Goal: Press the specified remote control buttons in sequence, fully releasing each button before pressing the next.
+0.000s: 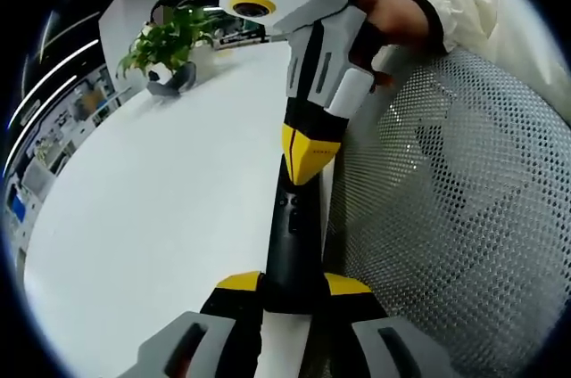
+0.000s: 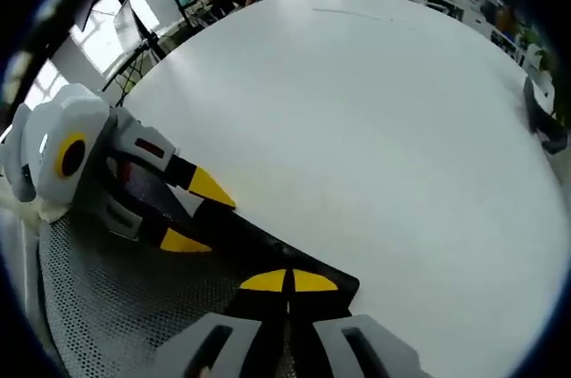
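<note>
Yellow-tipped jaws of my left tool [image 1: 294, 287] are sitting closest in the left gripper view, closing on the near end of the black remote control [image 1: 293, 237], which is stretching away from me along the edge of the white worktop [image 1: 161, 217]. At its far end my right tool [image 1: 309, 153] is coming down from the top of that view, its yellow tips pinched together on the remote, with a hand [image 1: 384, 26] in a white sleeve gripping the handle behind it. A mesh chair back [image 1: 455, 209] is standing just beside the remote on the right, and a potted plant [image 1: 165, 44] is sitting well apart at the far side of the worktop. In the right gripper view my right tool [image 2: 287, 282] is pressing its closed tips against the remote control [image 2: 259, 249], while the left tool [image 2: 198, 214] is clamping the other end from the left, over the mesh.
</note>
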`<state>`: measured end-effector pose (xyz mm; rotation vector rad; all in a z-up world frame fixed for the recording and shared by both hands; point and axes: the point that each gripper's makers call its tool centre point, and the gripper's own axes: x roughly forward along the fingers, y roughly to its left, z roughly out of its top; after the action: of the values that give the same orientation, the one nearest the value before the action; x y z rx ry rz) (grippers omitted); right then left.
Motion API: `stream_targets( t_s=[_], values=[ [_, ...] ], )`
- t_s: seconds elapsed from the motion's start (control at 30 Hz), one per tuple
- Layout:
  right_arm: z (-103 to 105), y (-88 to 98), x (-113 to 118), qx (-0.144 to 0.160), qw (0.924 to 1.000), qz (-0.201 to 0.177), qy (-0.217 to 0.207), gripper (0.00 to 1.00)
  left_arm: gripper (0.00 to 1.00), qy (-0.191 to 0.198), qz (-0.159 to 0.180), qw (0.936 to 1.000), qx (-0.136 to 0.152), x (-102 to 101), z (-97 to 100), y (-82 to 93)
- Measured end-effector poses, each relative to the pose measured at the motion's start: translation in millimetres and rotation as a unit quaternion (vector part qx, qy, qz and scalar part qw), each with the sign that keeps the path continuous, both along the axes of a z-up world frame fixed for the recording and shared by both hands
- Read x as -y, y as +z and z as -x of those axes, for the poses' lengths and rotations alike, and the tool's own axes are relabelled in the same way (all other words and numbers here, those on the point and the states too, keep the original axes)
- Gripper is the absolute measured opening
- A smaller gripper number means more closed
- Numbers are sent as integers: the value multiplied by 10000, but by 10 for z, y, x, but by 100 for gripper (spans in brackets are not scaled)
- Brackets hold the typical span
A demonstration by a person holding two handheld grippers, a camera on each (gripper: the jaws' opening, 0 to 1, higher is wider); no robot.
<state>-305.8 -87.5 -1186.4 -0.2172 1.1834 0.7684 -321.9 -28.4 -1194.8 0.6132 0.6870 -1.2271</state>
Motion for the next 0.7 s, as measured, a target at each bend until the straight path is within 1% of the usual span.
stream_targets(
  t_s=[0.1, 0.17, 0.37, 0.43, 0.53, 0.6, 0.7],
  values=[
    [-3, 15, 8, -132, 9996, -147, -197, 0, 25, 12, 0, 10000, -10, -1, 3, 4],
    [0, 19, 3, -148, 9996, -150, -204, 0, 25, 11, -1, 10000, -11, -2, 3, 6],
    [14, 36, -17, -92, 9999, -41, -66, 0, 24, -2, -10, 10000, -31, 1, 15, 7],
    [6, 65, -32, -59, 9999, -110, -68, 0, 24, 11, 39, 9998, -187, 17, 49, 16],
    [-20, 119, -64, 45, 9996, -271, -69, 0, 24, -121, -13, 9999, -74, 44, 60, 7],
    [-5, 145, -118, 20, 9990, -442, -40, 0, 24, -167, 4, 9998, -93, 58, 85, 12],
    [30, 112, -142, -50, 9991, -410, 60, 0, 24, -221, 17, 9995, -226, 70, 136, 15]
  ],
)
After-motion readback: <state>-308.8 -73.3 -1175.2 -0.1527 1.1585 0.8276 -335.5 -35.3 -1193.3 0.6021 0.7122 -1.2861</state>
